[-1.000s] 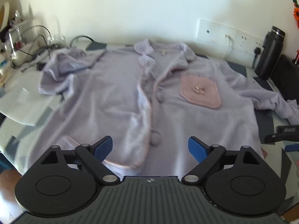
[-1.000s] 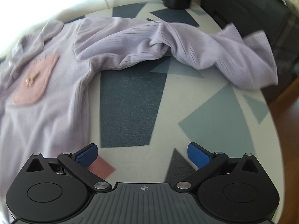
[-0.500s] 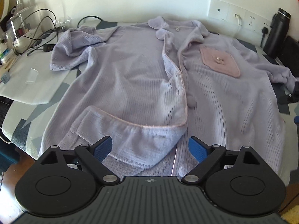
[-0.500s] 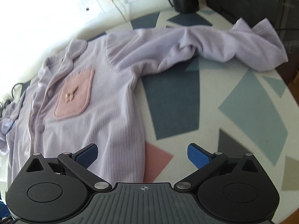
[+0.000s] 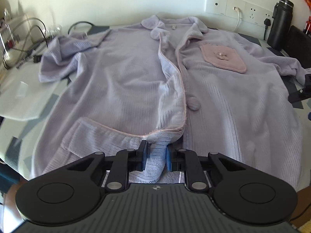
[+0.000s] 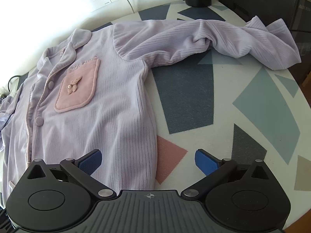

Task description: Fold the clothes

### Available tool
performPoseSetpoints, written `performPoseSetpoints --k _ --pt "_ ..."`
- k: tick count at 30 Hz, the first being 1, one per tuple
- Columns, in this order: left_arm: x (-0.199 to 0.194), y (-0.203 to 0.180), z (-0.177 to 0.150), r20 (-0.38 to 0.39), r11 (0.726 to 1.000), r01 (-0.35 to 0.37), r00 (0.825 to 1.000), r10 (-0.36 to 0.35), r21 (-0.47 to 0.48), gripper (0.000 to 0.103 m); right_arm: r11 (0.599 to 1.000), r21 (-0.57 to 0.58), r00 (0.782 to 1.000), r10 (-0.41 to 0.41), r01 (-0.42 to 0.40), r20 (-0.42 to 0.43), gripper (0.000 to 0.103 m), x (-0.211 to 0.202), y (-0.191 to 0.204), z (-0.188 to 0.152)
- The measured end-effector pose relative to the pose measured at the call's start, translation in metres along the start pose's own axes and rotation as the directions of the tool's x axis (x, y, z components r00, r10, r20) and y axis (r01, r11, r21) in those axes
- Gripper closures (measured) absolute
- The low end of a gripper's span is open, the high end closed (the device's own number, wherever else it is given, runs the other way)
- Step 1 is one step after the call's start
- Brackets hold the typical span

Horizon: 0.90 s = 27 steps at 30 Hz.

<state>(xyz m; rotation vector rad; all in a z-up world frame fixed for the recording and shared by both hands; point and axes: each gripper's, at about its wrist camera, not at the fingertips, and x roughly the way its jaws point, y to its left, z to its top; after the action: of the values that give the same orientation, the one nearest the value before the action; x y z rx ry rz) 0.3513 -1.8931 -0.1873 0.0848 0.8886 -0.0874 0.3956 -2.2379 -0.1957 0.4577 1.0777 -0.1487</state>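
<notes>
- On the patterned table (image 6: 243,101) lies a lilac pyjama top (image 5: 126,77), spread front up, collar toward the wall, hem toward the cameras.
- Left gripper (image 5: 155,156): blue pads pressed together on a fold of the pyjama top's turned-up hem corner, cloth pinched between them and bunched below the pink-piped edge.
- That front panel's lower corner is flipped back, so the inner side shows just above the left gripper.
- Right gripper (image 6: 148,160): fingers wide apart, nothing between them; it hovers over the hem at the top's side edge, left pad above cloth, right pad above bare table.
- Pink pocket (image 6: 77,89) on the chest with a small bow-like decoration stitched on it; cannot tell whether anything is inside.
- Round covered buttons (image 5: 193,103) run down the front placket, touching the piped edge.
- One sleeve (image 6: 223,38) stretches out, crumpled, toward the table's far edge; its cuff end lies near the rim.
- Other sleeve (image 5: 60,58) is bunched in a heap beside the shoulder, next to some cables (image 5: 37,33).
- Black bottle (image 5: 279,23) stands upright at the wall, lid on, contents hidden, just beside the wall sockets (image 5: 239,7); a white cord is plugged in there.
- Pale cloth or paper sheet (image 5: 19,93) lies flat beside the bunched sleeve.
</notes>
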Motion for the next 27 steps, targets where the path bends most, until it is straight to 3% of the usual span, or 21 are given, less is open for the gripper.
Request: performPoseSetpoints --k 2,5,9,11,13,17,19,21,23,25,27 --pt "-0.005 0.004 0.004 0.015 1.000 0.007 1.000 -0.007 -0.008 0.090 1.000 0.013 1.000 -0.008 0.008 -0.003 0.001 0.000 -0.002 0.000" --pt "-0.018 0.039 0.017 0.083 0.988 -0.058 0.994 0.071 -0.145 0.092 0.999 0.035 1.000 -0.019 0.020 -0.008 0.001 -0.001 -0.006 0.000" --pt "-0.035 0.085 0.034 0.156 0.936 -0.126 0.970 0.185 -0.328 0.091 0.999 0.052 1.000 -0.014 0.013 0.004 0.001 -0.002 -0.002 0.003" --pt "-0.036 0.111 0.040 0.133 0.882 -0.213 0.947 0.292 -0.420 0.077 0.998 0.055 1.000 0.014 -0.015 0.017 0.001 -0.003 0.003 0.004" --pt "-0.029 0.127 0.037 0.070 0.863 -0.255 0.946 0.315 -0.436 0.052 0.998 0.055 0.999 0.038 -0.039 0.016 0.001 -0.004 0.010 0.003" --pt "-0.030 0.116 0.019 0.080 0.939 -0.086 0.990 0.120 -0.333 0.049 0.997 0.045 0.998 0.064 -0.065 0.011 0.001 -0.007 0.023 -0.002" --pt "-0.029 0.102 0.010 0.075 0.959 0.040 0.997 -0.020 -0.279 0.049 0.999 0.034 0.999 0.041 -0.042 0.021 0.001 -0.009 0.026 -0.006" --pt "-0.024 0.087 0.002 0.042 0.949 0.196 0.981 -0.191 -0.249 0.049 0.999 0.037 1.000 0.012 -0.013 0.026 0.001 -0.009 0.027 -0.011" --pt "-0.016 0.071 -0.004 -0.001 0.919 0.320 0.944 -0.329 -0.232 0.049 0.998 0.065 1.000 -0.009 0.008 0.020 0.001 -0.009 0.024 -0.016" --pt "-0.008 0.055 -0.008 -0.048 0.913 0.358 0.926 -0.373 -0.196 0.049 0.996 0.088 0.999 -0.022 0.020 0.024 0.001 -0.011 0.020 -0.022" --pt "-0.002 0.044 -0.011 -0.075 0.918 0.358 0.924 -0.375 -0.171 0.049 0.994 0.103 0.999 -0.037 0.033 0.032 0.001 -0.013 0.016 -0.028"
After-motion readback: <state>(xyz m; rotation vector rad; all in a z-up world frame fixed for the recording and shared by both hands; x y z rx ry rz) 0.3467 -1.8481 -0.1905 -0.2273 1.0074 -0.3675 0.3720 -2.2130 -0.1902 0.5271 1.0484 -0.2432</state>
